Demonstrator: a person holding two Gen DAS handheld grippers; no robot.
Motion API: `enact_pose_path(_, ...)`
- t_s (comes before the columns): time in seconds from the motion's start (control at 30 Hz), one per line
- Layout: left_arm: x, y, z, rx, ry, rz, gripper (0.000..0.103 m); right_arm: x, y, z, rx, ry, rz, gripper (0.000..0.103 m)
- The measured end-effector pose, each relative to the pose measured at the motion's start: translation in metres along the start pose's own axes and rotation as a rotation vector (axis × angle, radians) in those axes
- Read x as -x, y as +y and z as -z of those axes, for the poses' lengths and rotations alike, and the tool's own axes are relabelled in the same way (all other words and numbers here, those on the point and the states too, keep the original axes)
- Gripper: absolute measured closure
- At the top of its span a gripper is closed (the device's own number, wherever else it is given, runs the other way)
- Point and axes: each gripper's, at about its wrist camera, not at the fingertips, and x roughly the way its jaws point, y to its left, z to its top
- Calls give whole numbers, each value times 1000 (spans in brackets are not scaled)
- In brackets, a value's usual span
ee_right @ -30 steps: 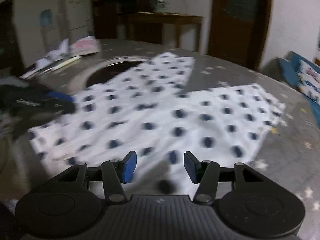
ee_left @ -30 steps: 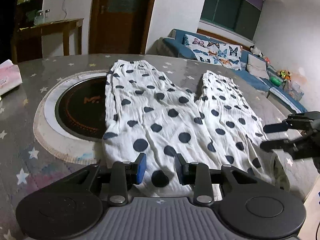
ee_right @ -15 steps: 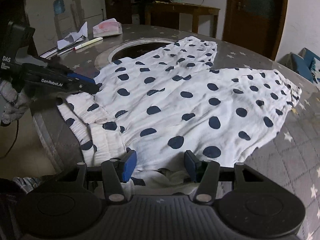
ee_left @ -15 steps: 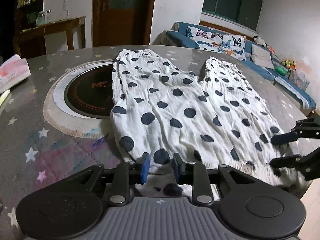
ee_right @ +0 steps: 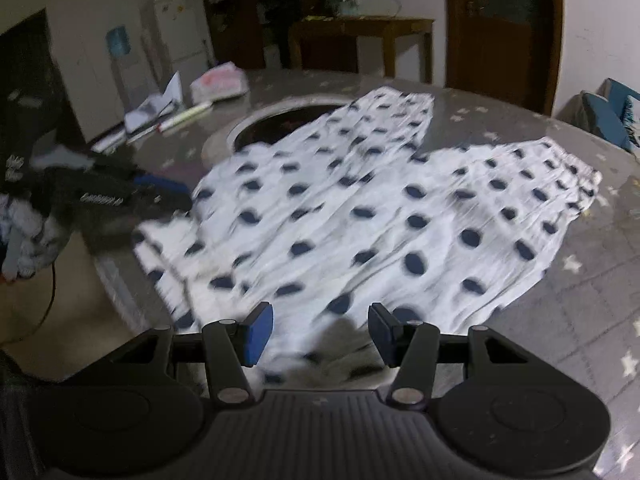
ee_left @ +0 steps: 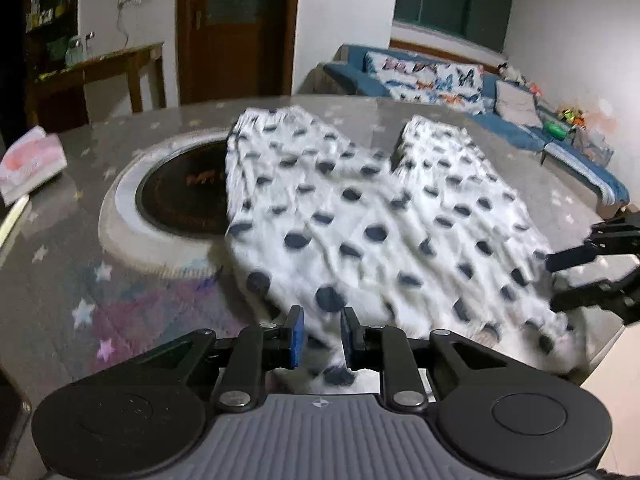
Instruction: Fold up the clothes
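The polka-dot trousers (ee_left: 372, 220) lie spread on the grey, star-printed surface (ee_left: 80, 280), legs pointing away and waistband at the near edge, where some cloth appears to hang over the rim. One leg covers part of the round dark cooktop (ee_left: 184, 200) sunk into the surface.

The left gripper (ee_left: 320, 336) has its jaws closing on a bunch of waistband cloth that sits between the blue pads; the gap is narrow, but whether the pads already press the cloth cannot be told through the blur. The right gripper (ee_right: 320, 334) holds its jaws about half open over the other waistband corner, with cloth beneath and between them but nothing clamped.

The main risk, as I judge it, is an uneven start. If the left hand lifts before the right has closed, the waistband will come up on one side only and the fold will run crooked. A thin pinch on the left may catch just the top layer, letting the lower layer sag. The overhanging cloth could also slide off the rim and drag the trousers down. A tissue pack (ee_left: 32, 160) and pens (ee_right: 184, 116) lie nearby, clear of the cloth.
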Motion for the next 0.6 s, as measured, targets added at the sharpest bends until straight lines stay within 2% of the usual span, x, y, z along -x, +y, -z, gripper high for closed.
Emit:
enact_pose_path(0.2, -8, -28, -17, -26, -26, 94, 80, -13, -44, -20, -56, -35, 105, 49)
enact_pose_path(0.4, -29, -71, -26, -80, 0, 211, 80, -38, -87, -35, -117, -45, 181, 50)
enact_pose_path(0.6, -38, -109, -28, -142, 13, 313, 67, -55, -115, -33, -146, -17, 232, 50)
